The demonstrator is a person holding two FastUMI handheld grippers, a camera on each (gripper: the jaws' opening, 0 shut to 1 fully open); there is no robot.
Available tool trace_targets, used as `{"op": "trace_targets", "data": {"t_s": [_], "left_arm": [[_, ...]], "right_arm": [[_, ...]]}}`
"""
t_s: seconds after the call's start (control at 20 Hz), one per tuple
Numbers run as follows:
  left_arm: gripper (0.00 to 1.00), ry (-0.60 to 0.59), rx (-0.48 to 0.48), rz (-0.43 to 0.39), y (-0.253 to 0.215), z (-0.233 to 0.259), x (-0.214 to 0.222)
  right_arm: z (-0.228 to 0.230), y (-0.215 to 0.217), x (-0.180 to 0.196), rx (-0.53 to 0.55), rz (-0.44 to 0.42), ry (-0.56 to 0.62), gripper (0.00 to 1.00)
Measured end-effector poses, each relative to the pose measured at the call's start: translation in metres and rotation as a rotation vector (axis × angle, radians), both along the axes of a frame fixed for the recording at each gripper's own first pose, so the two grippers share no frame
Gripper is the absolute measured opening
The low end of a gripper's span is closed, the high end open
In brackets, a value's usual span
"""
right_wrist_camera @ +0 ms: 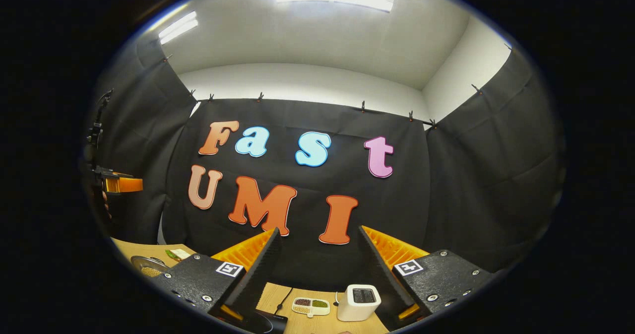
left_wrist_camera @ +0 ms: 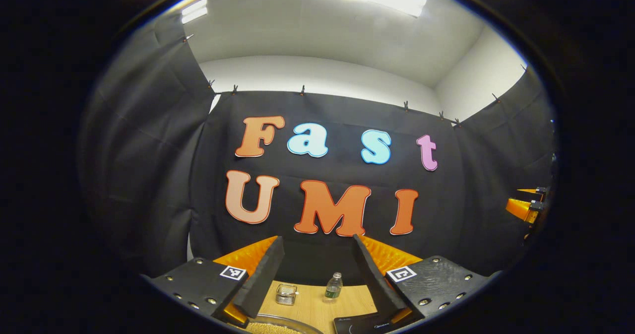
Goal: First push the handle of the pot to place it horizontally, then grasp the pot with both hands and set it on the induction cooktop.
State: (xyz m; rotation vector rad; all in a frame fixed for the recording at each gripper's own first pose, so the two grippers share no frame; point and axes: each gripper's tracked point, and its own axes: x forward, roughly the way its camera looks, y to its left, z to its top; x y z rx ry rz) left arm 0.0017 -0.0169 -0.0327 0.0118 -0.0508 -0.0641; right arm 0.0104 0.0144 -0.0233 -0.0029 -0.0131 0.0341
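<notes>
Left gripper view has your left gripper [left_wrist_camera: 317,269] raised, jaws spread, over the pot [left_wrist_camera: 278,325] rim and induction cooktop [left_wrist_camera: 364,322] at the tabletop [left_wrist_camera: 317,301] near edge. Your right gripper [right_wrist_camera: 317,269] jaws also stand spread.

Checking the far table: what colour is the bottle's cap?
Green, on the bottle, best in the left gripper view.

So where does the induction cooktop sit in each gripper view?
Left gripper view: induction cooktop at the bottom edge, just right of centre.
Right gripper view: induction cooktop at the bottom edge, left of centre.
Shared landmark: the pot, to the cooktop's left in both.
</notes>
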Motion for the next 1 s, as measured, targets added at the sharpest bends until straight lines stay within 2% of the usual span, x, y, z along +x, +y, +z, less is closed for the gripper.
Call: {"op": "trace_targets", "data": {"t_s": [0.1, 0.15, 0.2, 0.25, 0.3, 0.35, 0.4, 0.5, 0.55, 0.7, 1.0], "left_arm": [[0.87, 0.028, 0.010, -0.020, -0.004, -0.011, 0.000], [0.92, 0.046, 0.015, -0.039, -0.009, -0.017, 0.000], [0.88, 0.065, 0.021, -0.060, -0.013, -0.024, -0.002], [0.73, 0.084, 0.030, -0.077, -0.015, -0.030, -0.002], [0.72, 0.098, 0.041, -0.082, -0.016, -0.035, -0.003], [0.55, 0.116, 0.053, -0.091, -0.017, -0.041, -0.004], [0.53, 0.135, 0.062, -0.115, -0.022, -0.049, -0.006], [0.34, 0.193, 0.086, -0.133, -0.026, -0.069, -0.009], [0.33, 0.222, 0.098, -0.133, -0.024, -0.080, -0.010], [0.13, 0.331, 0.144, -0.132, -0.021, -0.118, -0.014], [0.06, 0.536, 0.195, -0.166, -0.018, -0.184, -0.040]], "right_arm": [[-0.005, 0.000, -0.001, 0.005, 0.004, 0.004, 0.95], [-0.007, 0.001, -0.001, 0.007, 0.008, 0.003, 0.95], [-0.009, 0.002, -0.002, 0.007, 0.008, 0.001, 0.97], [-0.011, 0.002, -0.003, 0.004, 0.009, -0.001, 0.95], [-0.014, 0.003, -0.005, 0.001, 0.008, -0.004, 0.95], [-0.015, 0.004, -0.005, -0.002, 0.010, -0.005, 0.97], [-0.018, 0.006, -0.007, -0.005, 0.013, -0.007, 0.95], [-0.023, 0.010, -0.009, -0.009, 0.021, -0.007, 0.95], [-0.025, 0.012, -0.010, -0.012, 0.027, -0.007, 0.95], [-0.035, 0.015, -0.014, -0.010, 0.035, 0.002, 0.95], [-0.057, 0.014, -0.020, 0.001, 0.042, 0.030, 0.93]]}}
